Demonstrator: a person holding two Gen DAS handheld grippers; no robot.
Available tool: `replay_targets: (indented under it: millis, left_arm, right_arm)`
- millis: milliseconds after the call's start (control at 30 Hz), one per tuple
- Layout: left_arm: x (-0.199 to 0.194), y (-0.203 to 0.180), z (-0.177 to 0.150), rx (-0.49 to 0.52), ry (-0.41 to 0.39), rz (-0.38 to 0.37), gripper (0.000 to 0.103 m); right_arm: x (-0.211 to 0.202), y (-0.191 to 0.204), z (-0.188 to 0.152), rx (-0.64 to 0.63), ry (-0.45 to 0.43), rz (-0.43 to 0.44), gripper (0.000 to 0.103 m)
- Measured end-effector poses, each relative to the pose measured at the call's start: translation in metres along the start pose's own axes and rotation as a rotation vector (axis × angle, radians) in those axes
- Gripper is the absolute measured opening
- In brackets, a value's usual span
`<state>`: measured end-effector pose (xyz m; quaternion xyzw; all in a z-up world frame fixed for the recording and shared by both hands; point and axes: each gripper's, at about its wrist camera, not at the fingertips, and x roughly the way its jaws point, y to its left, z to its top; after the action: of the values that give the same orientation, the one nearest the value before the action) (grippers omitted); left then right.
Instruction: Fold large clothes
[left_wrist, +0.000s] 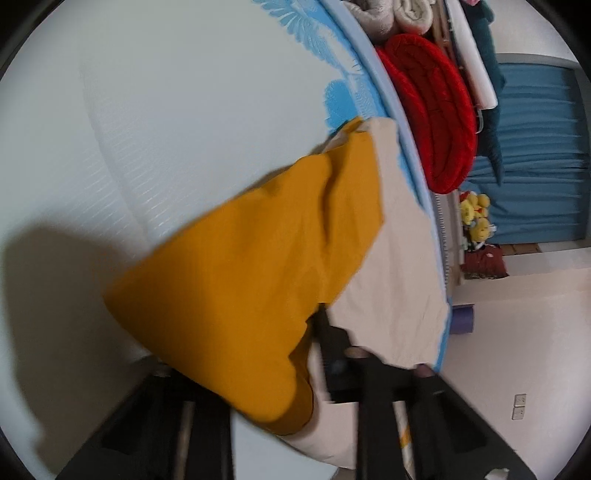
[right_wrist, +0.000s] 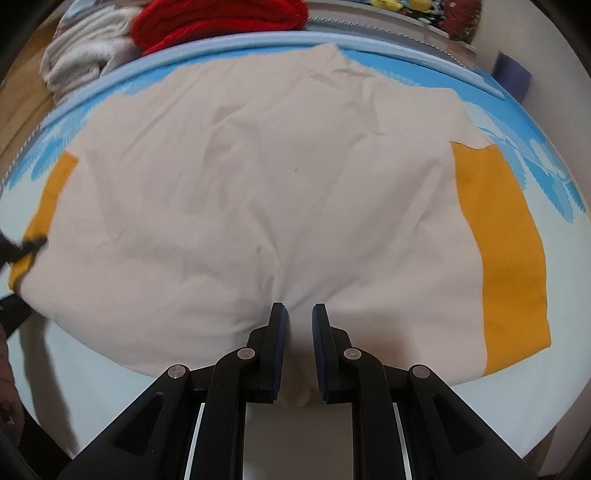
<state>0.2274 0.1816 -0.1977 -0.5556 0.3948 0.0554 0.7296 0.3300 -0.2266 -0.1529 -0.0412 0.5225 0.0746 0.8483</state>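
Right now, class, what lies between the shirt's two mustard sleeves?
In the right wrist view, the shirt's cream body spans between the sleeves, pinched by the right fingers.

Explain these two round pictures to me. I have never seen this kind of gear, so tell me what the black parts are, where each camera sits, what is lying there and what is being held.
No robot here: a person holds a black two-fingered claw in each hand, each with a wide-angle camera looking along its fingers. The right camera shows the right claw pinching the near edge of a cream cotton garment with mustard-yellow sleeves, spread on a pale bed cover with blue feather print. The left claw appears at that picture's left edge, at one yellow sleeve. The left camera looks sideways; the sleeve drapes over its fingers, hiding the grip. A red quilted blanket lies beyond the bed's edge.
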Motion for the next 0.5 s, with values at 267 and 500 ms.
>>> replay_targets:
  millis: [267,500]
  left_arm:
    - [-0.060,-0.062,-0.003,0.266,-0.062,0.051,0.008]
    - [-0.134,-0.090,-0.015,0.605,-0.094,0.175,0.008]
  right_arm:
    - [-0.048,0.024,-0.001,0.005,-0.205,0.021,0.016]
    - [-0.082,0.080,-0.022,-0.045,-0.311,0.058,0.016]
